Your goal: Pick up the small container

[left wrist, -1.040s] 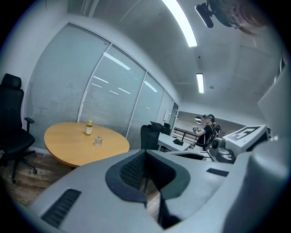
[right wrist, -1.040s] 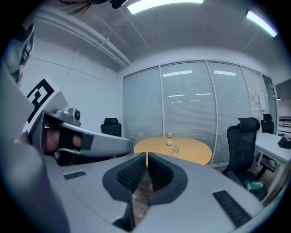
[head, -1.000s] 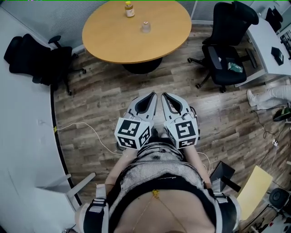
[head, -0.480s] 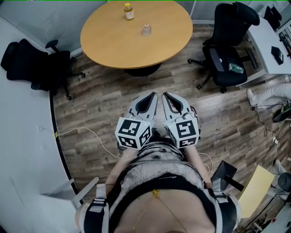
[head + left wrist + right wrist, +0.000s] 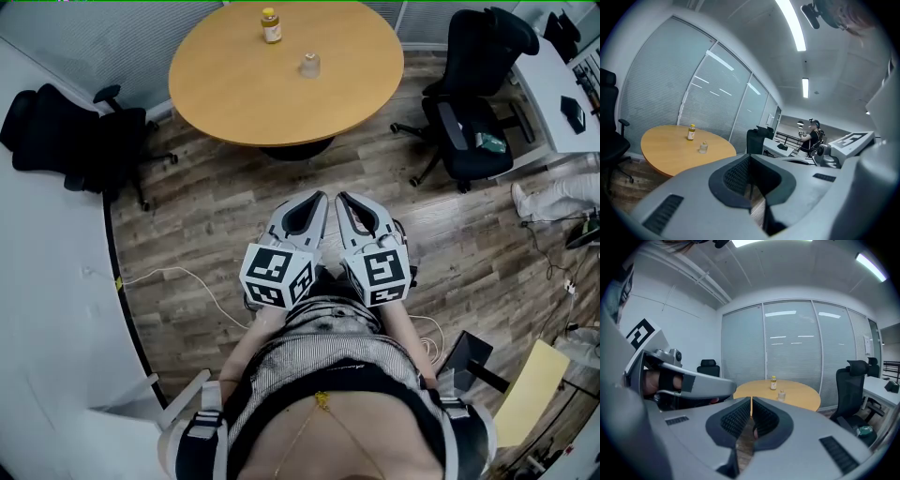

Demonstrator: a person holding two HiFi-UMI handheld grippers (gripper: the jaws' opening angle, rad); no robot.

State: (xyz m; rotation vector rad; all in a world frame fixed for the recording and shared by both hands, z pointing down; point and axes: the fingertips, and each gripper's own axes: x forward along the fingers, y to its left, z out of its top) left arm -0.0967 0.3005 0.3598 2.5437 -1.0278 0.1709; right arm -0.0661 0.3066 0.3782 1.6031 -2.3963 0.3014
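Observation:
The small clear container [image 5: 309, 65] stands upright on a round wooden table [image 5: 234, 94], far ahead of both grippers. A taller bottle with a yellow lid [image 5: 271, 25] stands behind it. My left gripper [image 5: 317, 197] and right gripper [image 5: 343, 198] are held side by side above the wood floor, pointing at the table, both shut and empty. The left gripper view shows the container [image 5: 703, 147] and bottle [image 5: 691, 132] beyond my shut left gripper [image 5: 750, 158]. The right gripper view shows the container [image 5: 782, 394] past my shut right gripper [image 5: 751, 402].
A black office chair [image 5: 473, 103] stands right of the table and another black chair [image 5: 70, 127] to its left. A white desk [image 5: 562, 89] is at the far right. A cable [image 5: 178, 277] lies on the floor. A person [image 5: 814, 138] stands far off.
The table has drifted slightly down and nearer in the head view as I move toward it. Both grippers keep their pose, side by side and shut.

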